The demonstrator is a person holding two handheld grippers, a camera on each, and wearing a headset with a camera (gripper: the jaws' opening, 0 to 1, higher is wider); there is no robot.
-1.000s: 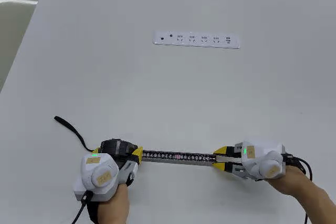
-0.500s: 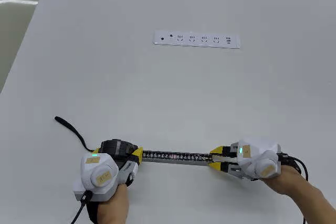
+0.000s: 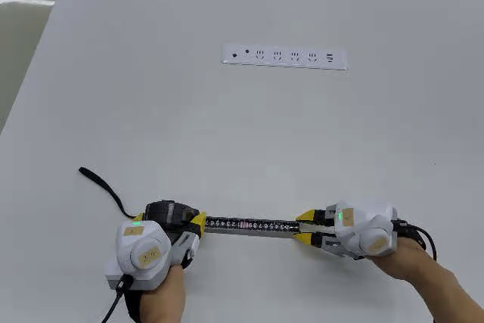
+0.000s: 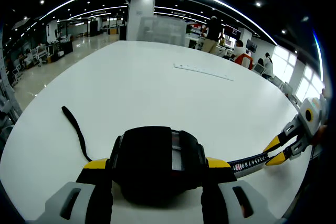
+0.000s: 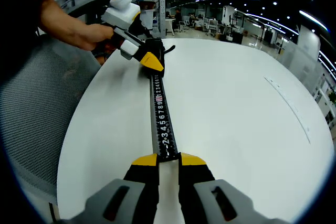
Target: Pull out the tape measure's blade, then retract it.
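Observation:
The black tape measure case (image 3: 170, 213) lies near the table's front edge, and my left gripper (image 3: 193, 228) is shut on it. In the left gripper view the case (image 4: 157, 161) sits between the yellow-tipped jaws of that gripper (image 4: 157, 164). The dark numbered blade (image 3: 249, 225) runs to the right along the table. My right gripper (image 3: 305, 228) is shut on the blade's end. The right gripper view looks along the blade (image 5: 161, 124) from the right gripper (image 5: 168, 160) to the case (image 5: 156, 45). A black wrist strap (image 3: 102, 187) trails left from the case.
A white power strip (image 3: 284, 57) lies flat at the far middle of the white table (image 3: 227, 134). The table's left edge (image 3: 30, 73) borders grey floor. A mesh chair back (image 5: 37, 108) stands beside the table. People stand far off (image 4: 212, 27).
My right gripper has moved left toward the case with the blade's end, so the drawn-out length of blade is shorter. The left gripper and the case have stayed in place.

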